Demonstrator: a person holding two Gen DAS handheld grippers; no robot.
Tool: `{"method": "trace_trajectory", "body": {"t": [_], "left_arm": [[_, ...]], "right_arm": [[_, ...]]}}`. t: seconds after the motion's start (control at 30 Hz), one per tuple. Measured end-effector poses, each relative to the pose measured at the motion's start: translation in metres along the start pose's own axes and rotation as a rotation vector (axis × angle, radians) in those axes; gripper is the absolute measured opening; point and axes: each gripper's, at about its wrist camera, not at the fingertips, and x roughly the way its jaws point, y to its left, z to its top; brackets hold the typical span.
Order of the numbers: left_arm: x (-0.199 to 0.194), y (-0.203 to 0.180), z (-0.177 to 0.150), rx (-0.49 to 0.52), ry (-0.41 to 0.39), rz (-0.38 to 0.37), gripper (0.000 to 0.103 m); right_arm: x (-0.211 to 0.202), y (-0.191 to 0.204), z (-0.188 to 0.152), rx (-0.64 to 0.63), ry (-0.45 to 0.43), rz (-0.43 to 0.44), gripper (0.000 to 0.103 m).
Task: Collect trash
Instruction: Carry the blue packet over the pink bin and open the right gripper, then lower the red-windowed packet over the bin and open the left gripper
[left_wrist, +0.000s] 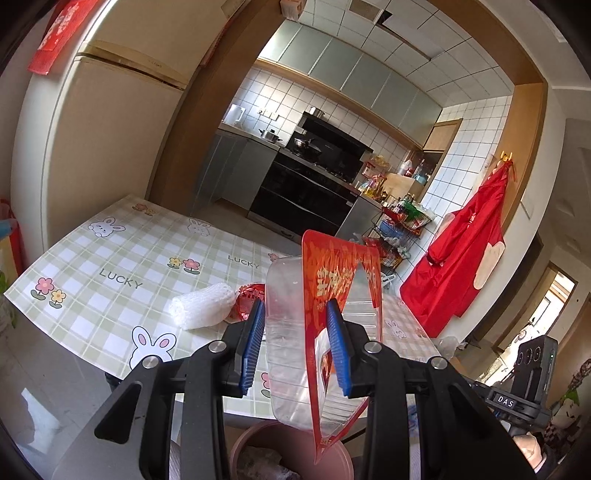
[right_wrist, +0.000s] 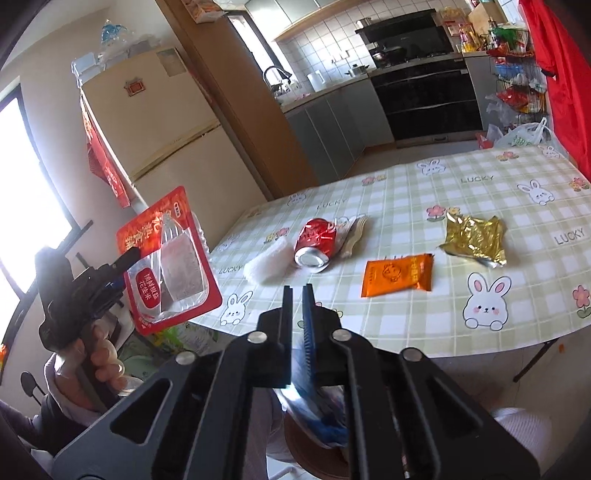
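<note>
My left gripper is shut on a clear plastic tray with a red printed film, held upright above a pink bin at the table's near edge. The right wrist view shows that same tray package at the left, off the table's corner. My right gripper is shut with nothing between its tips, just short of the table edge. Past it on the table lie a crushed red can, a white foam net, an orange sachet and a crumpled gold foil wrapper.
The table has a green checked rabbit-print cloth. Under my right gripper a blue and white wrapper lies over the bin. A hand holds the left gripper. A fridge stands left, and the kitchen counter and a wire rack stand behind.
</note>
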Motion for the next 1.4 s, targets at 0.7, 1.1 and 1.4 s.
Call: {"method": "trace_trajectory", "body": {"t": [0.7, 1.1, 1.4], "left_arm": [[0.025, -0.020, -0.029, 0.060, 0.108, -0.079, 0.033], [0.050, -0.059, -0.057, 0.126, 0.233, -0.193, 0.035], [0.064, -0.054, -0.073, 0.108, 0.273, -0.175, 0.072]], "right_arm": [[-0.035, 0.007, 0.022, -0.064, -0.177, -0.204, 0.097], [-0.056, -0.011, 0.026, -0.027, -0.248, -0.226, 0.097], [-0.052, -0.016, 0.021, -0.021, -0.232, -0.226, 0.097]]}}
